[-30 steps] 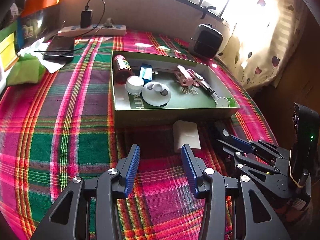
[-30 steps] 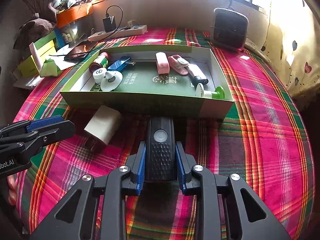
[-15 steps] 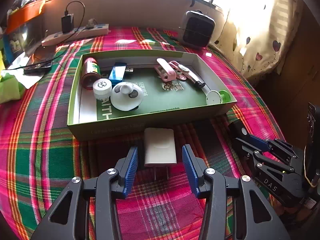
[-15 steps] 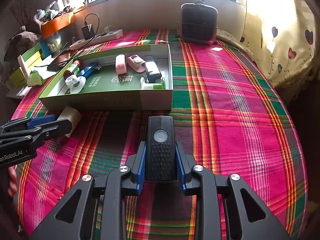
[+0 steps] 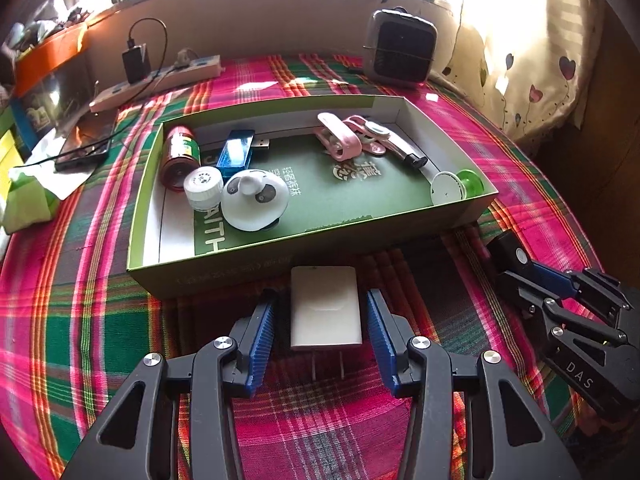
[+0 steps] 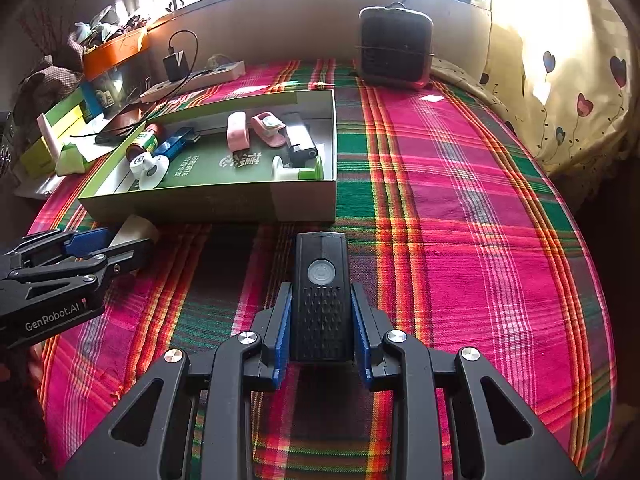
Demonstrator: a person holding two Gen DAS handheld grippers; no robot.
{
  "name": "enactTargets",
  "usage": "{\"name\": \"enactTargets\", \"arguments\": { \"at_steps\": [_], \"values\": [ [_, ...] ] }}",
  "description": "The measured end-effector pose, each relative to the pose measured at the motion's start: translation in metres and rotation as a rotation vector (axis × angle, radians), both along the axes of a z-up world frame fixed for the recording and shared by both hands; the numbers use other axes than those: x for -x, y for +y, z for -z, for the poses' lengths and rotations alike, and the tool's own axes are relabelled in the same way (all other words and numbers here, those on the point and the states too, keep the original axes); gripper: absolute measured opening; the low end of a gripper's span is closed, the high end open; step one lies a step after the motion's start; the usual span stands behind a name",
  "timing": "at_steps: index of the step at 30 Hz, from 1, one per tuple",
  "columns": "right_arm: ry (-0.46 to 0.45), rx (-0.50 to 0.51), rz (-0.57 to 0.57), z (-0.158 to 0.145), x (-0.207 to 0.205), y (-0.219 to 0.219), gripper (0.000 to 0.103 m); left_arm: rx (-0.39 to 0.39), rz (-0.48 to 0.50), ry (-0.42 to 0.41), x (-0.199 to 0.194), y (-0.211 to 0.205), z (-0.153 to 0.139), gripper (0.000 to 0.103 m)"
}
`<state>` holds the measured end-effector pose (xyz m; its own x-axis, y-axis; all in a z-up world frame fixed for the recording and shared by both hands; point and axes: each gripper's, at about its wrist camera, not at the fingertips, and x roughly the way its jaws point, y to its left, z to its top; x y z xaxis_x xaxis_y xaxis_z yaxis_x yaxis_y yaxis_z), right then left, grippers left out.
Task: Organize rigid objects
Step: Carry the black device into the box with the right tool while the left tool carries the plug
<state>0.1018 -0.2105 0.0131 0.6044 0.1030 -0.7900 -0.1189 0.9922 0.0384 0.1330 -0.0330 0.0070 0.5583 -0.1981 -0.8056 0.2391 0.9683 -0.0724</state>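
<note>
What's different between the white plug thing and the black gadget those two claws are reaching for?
The white charger is plain, with metal prongs pointing toward the left gripper, whose fingers stand apart from it. The black device is narrower, textured, with a round button, and the right gripper is clamped on it. Both are outside the green box, on the plaid cloth.

A room in a home, by a window.
A plaid cloth [image 6: 460, 208] covers the surface; a heart-print curtain [image 6: 568, 92], a power strip [image 5: 160, 80] and a small heater [image 6: 394, 46] stand around.

Charger [image 5: 326, 308] just before box [image 5: 248, 268], remote [image 6: 321, 300] to charger's right.
</note>
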Motion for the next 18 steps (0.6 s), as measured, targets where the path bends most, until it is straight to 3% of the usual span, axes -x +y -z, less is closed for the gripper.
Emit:
{"name": "enactTargets", "arguments": {
  "at_steps": [11,18],
  "values": [
    [-0.001,0.008,0.0,0.0001,0.0,0.0009,0.028,0.004,-0.008,-0.014,0.0008,0.0009,0.0003,0.043],
    [-0.001,0.016,0.001,-0.0002,0.0,0.0017,0.028,0.012,-0.025,-0.02,0.0028,0.0057,-0.0005,0.033]
  ]
}}
